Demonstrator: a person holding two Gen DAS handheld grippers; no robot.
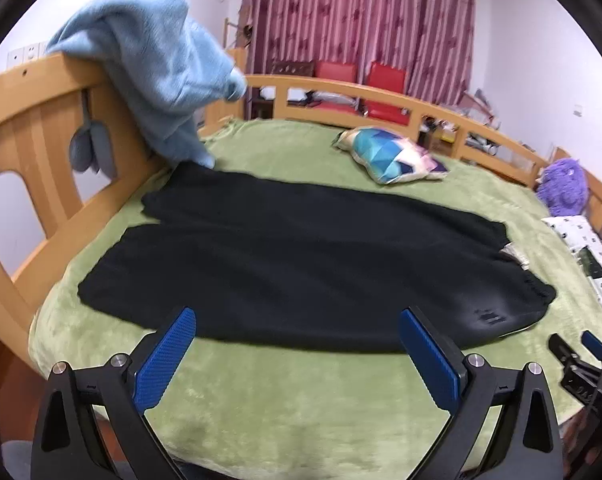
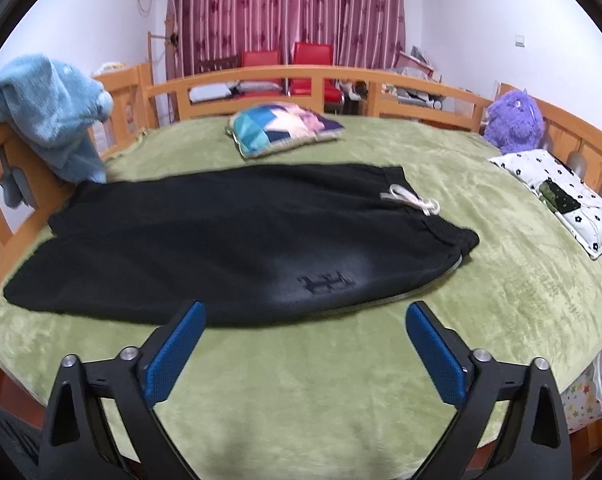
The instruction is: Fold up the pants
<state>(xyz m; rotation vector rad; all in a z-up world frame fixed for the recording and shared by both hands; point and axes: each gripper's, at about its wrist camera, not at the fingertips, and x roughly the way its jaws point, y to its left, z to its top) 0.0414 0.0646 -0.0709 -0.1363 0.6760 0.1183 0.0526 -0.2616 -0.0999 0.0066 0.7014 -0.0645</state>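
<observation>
**Both grippers spread wide, pants flat on the bed just ahead of the tips**

So here's where you're at. The black fleece pants are laid out flat, lengthwise across the fuzzy green blanket on the wooden-railed bed. Legs run off to the left, waistband to the right, with the white drawstring knotted and lying on top at the waist.

Your left gripper has its blue-padded fingers splayed apart with nothing between them. The tips sit right at the near hem of the pants, over the leg-to-seat stretch; I can't tell if they touch the cloth.

Your right gripper is also spread wide and empty. Its tips line up with the near edge of the pants near the hip, just below the small dark logo; the right tip is over bare blanket.

Other stuff around: a light blue towel draped over the headboard, touching the far leg cuff, a geometric-print cushion well beyond the pants, and a purple plush toy in the far right corner.
</observation>
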